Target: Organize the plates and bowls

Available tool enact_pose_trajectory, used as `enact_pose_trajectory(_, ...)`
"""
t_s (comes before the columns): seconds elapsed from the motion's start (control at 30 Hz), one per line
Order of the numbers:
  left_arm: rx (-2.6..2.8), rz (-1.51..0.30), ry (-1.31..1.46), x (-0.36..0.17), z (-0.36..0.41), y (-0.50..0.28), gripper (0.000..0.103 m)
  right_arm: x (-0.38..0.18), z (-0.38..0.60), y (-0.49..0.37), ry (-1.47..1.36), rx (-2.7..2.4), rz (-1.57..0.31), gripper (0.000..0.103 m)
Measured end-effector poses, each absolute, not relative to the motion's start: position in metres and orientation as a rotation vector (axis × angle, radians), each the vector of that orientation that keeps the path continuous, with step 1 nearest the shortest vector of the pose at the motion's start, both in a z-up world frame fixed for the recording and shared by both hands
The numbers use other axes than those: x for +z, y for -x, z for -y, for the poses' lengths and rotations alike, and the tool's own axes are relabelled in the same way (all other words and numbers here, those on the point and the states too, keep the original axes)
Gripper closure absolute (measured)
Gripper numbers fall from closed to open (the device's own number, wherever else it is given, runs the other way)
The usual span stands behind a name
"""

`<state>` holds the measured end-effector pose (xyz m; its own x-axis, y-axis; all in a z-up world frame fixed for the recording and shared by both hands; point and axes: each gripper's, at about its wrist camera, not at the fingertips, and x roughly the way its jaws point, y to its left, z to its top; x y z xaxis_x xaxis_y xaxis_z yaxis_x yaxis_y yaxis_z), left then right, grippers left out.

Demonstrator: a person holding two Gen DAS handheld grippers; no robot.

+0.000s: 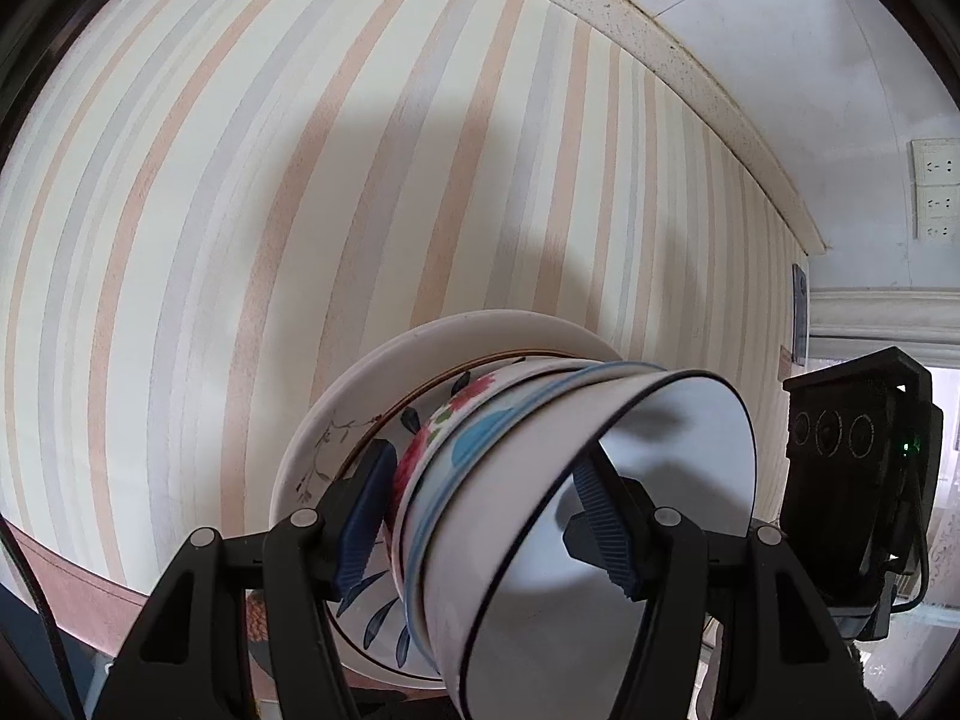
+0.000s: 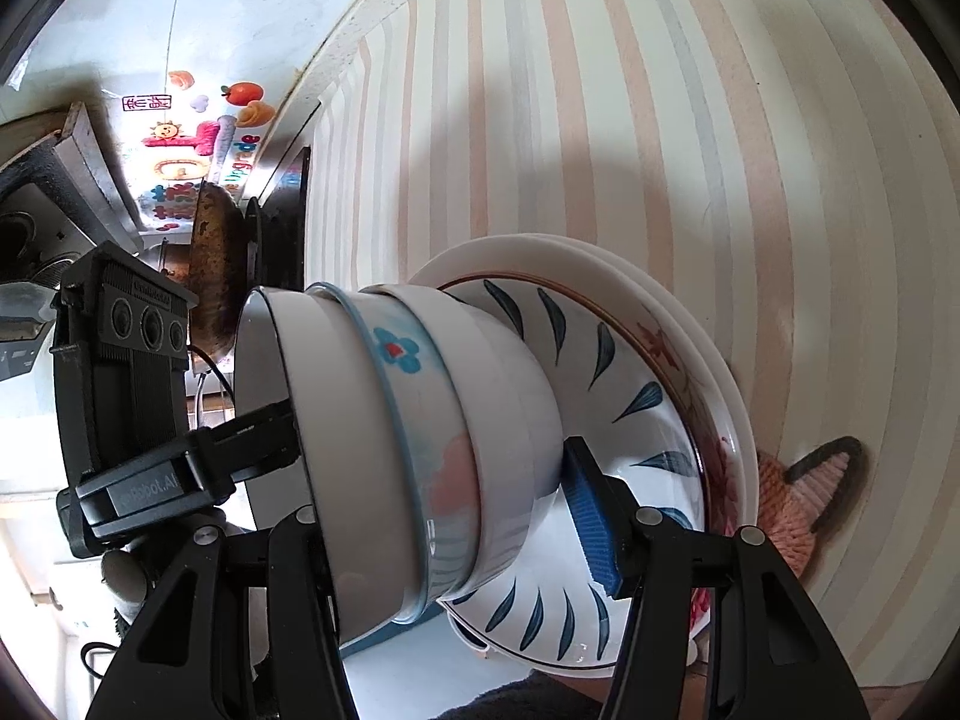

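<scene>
the stack of nested crockery is carried tilted on its side in front of a striped wallpapered wall [image 1: 300, 180], clamped from both sides by the two hand-held grippers.

left gripper [image 1: 486, 516]: its black fingers with blue ribbed pads straddle the stack. one pad [image 1: 366, 516] bears on the face of the plates and the other [image 1: 600, 528] lies inside the mouth of the white enamel bowl with a dark rim [image 1: 600, 510]. it is thus pinching the stack along its axis.

right gripper [image 2: 444, 510]: one blue pad [image 2: 591, 522] presses the face of the white plate painted with blue leaf strokes [image 2: 624, 396]. the opposite finger is hidden behind the bowls, so full contact cannot be confirmed, though it appears to be clamped on the same stack.

key relation: the stack's long axis runs crosswise between each gripper's fingers, with the bowl mouths facing away from the wall and the plates towards it. both hands are equally near, gripping at opposite edges. any setting-down would probably require both to turn together until the plates lie lowest.

count, as far as visible: three nested bowls, namely the enamel one, a white bowl with a blue flower and blue rim [image 2: 396, 354], and a plain white bowl [image 2: 504, 372]. there are at least three plates: the leaf-stroke plate, a brown-rimmed floral plate [image 2: 666, 348], and a plain white outer plate [image 2: 516, 252]. the layering at the edge is hard to separate.
</scene>
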<state>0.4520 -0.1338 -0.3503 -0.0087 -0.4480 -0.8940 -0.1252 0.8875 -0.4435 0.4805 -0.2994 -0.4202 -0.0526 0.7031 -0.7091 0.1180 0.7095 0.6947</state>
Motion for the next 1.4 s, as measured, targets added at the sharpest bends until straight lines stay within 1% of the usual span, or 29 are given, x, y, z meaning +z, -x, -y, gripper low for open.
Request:
enact_pose_trajectory(0.27, -0.231, -1.54, 0.371, -0.338, 0.134, -0.445, 0.045, -0.405, 0.293, -0.473, -0.577, 0.488, -1.57, 0.045)
enact_pose_trajectory(0.7, -0.115, -1.399, 0.197, -0.293, 0.125, -0.409, 0.044, -0.33, 0.295, -0.451, -0.336, 0.357, -1.414, 0.045)
enact_pose_trajectory(0.73, -0.108, -1.387, 0.189, -0.289, 0.123, -0.406, 0.043, -0.324, 0.296, -0.447, -0.321, 0.344, -1.4, 0.045)
enact_pose_trajectory(0.83, -0.088, -1.342, 0.153, -0.276, 0.121, -0.397, 0.034, -0.308, 0.294, -0.433, -0.294, 0.308, -1.368, 0.044)
enact_pose_trajectory(0.87, -0.08, -1.325, 0.138, -0.271, 0.12, -0.393, 0.031, -0.302, 0.293, -0.429, -0.279, 0.294, -1.358, 0.043)
enact_pose_trajectory(0.9, -0.078, -1.3, 0.123, -0.264, 0.119, -0.389, 0.029, -0.296, 0.291, -0.423, -0.255, 0.271, -1.345, 0.039)
enact_pose_trajectory(0.93, -0.081, -1.283, 0.119, -0.259, 0.117, -0.386, 0.022, -0.291, 0.29, -0.418, -0.24, 0.252, -1.329, 0.036)
enact_pose_trajectory(0.97, -0.081, -1.267, 0.112, -0.254, 0.116, -0.383, 0.015, -0.283, 0.289, -0.412, -0.225, 0.228, -1.305, 0.028)
enact_pose_trajectory(1.0, -0.079, -1.246, 0.102, -0.248, 0.114, -0.378, 0.015, -0.278, 0.288, -0.407, -0.22, 0.211, -1.293, 0.021)
enact_pose_trajectory(1.1, -0.071, -1.183, 0.064, -0.231, 0.108, -0.366, 0.015, -0.255, 0.287, -0.388, -0.229, 0.161, -1.239, 0.013)
enact_pose_trajectory(1.2, -0.075, -1.13, 0.029, -0.216, 0.105, -0.354, 0.013, -0.235, 0.285, -0.369, -0.224, 0.115, -1.185, 0.008)
enact_pose_trajectory(1.23, -0.079, -1.115, 0.026, -0.211, 0.103, -0.348, 0.006, -0.228, 0.284, -0.363, -0.227, 0.106, -1.171, 0.008)
enact_pose_trajectory(1.27, -0.084, -1.102, 0.016, -0.207, 0.102, -0.344, 0.005, -0.221, 0.282, -0.357, -0.231, 0.106, -1.152, 0.006)
enact_pose_trajectory(1.3, -0.086, -1.091, 0.006, -0.202, 0.102, -0.339, 0.005, -0.212, 0.281, -0.348, -0.227, 0.097, -1.13, 0.003)
enact_pose_trajectory(1.4, -0.096, -1.044, -0.018, -0.185, 0.1, -0.32, 0.005, -0.193, 0.273, -0.329, -0.181, 0.05, -1.083, 0.002)
